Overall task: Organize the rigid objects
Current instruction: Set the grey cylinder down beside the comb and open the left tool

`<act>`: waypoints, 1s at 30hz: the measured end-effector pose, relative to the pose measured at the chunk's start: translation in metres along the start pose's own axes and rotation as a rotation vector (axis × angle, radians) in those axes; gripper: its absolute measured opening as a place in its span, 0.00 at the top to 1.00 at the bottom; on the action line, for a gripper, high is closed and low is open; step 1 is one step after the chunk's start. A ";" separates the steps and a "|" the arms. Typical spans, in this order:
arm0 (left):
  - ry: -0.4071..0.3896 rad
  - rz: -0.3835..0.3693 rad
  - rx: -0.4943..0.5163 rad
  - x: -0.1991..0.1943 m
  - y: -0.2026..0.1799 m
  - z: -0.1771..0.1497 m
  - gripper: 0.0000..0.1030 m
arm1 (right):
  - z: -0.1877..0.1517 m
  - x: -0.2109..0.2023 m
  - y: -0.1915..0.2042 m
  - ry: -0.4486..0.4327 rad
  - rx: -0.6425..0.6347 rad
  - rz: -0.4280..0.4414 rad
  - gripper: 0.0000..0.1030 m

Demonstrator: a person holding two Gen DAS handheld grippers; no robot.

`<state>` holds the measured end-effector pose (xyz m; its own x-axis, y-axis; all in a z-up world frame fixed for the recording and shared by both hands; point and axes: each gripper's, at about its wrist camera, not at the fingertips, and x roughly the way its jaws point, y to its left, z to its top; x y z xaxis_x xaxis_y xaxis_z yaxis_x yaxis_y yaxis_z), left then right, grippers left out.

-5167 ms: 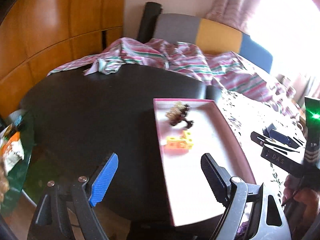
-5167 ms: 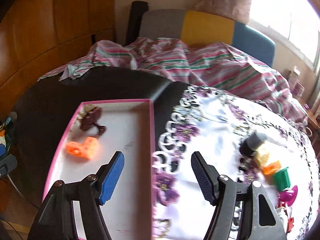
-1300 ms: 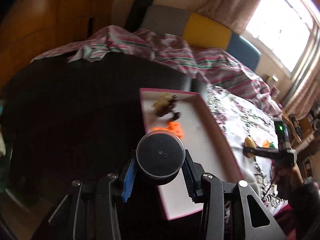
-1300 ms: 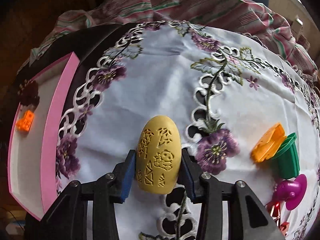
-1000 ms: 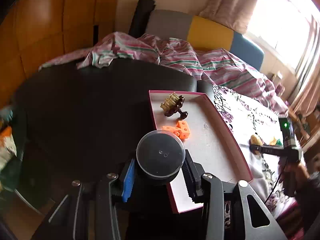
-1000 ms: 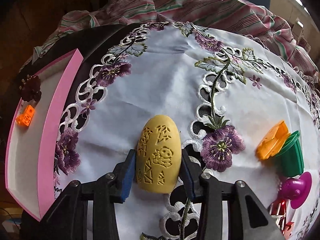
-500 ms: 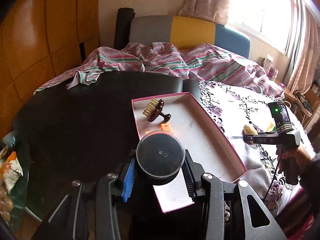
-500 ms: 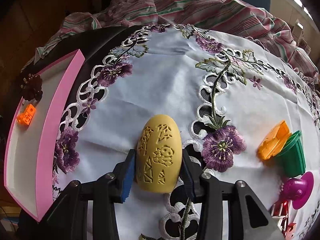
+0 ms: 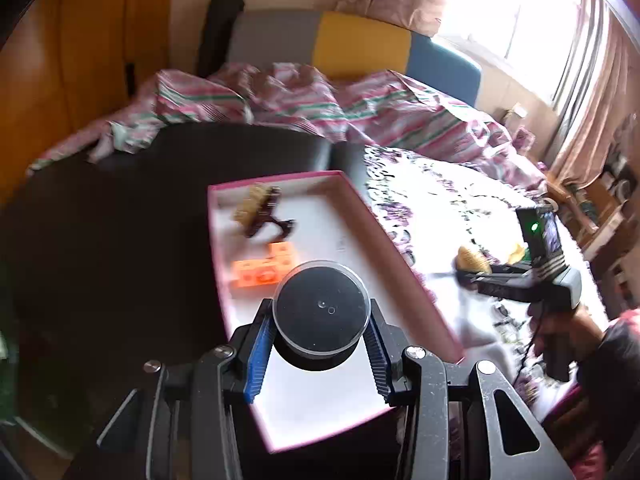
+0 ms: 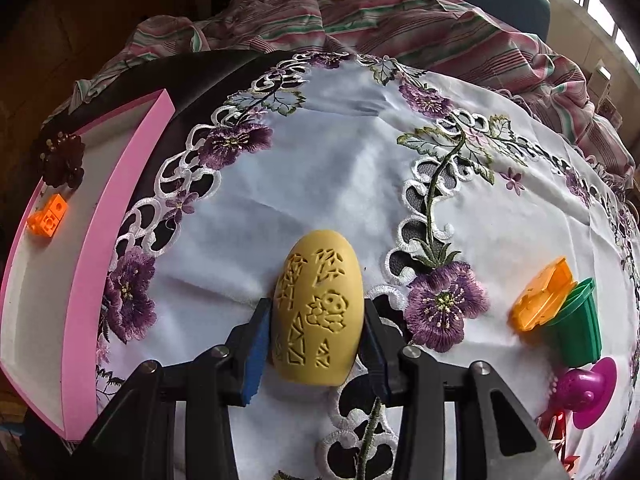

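My left gripper point(image 9: 318, 336) is shut on a black round jar with a clear-rimmed lid point(image 9: 320, 310), held above the near part of a pink-rimmed white tray point(image 9: 384, 236). In the tray lie an orange block piece point(image 9: 264, 266) and a brown comb-like toy point(image 9: 260, 210). My right gripper point(image 10: 316, 332) is shut on a yellow carved egg point(image 10: 318, 314), low over the embroidered white cloth point(image 10: 340, 184). The right gripper also shows in the left wrist view point(image 9: 476, 268), right of the tray. The tray point(image 10: 108, 216) lies at the left in the right wrist view.
On the cloth at the right lie an orange piece point(image 10: 544, 300), a green cup point(image 10: 576, 326), a magenta piece point(image 10: 588, 392) and a small red piece point(image 10: 554, 424). A dark round table point(image 9: 100, 232) carries the tray. A striped blanket point(image 9: 304, 96) and a sofa point(image 9: 360, 46) lie behind.
My left gripper has moved right and forward with the jar, which now hangs over the tray. The right gripper with the egg has barely moved.
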<state>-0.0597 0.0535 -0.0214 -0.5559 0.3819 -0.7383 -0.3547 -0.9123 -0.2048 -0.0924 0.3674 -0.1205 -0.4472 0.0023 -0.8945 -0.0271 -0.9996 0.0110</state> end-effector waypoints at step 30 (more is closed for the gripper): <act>0.000 0.071 -0.037 0.147 0.000 0.096 0.19 | 0.006 0.002 0.004 -0.004 -0.005 0.014 0.59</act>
<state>-0.2138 0.1235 -0.0678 -0.5789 0.3157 -0.7518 -0.2862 -0.9420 -0.1752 -0.0985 0.3638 -0.1192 -0.4507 -0.0115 -0.8926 -0.0167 -0.9996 0.0213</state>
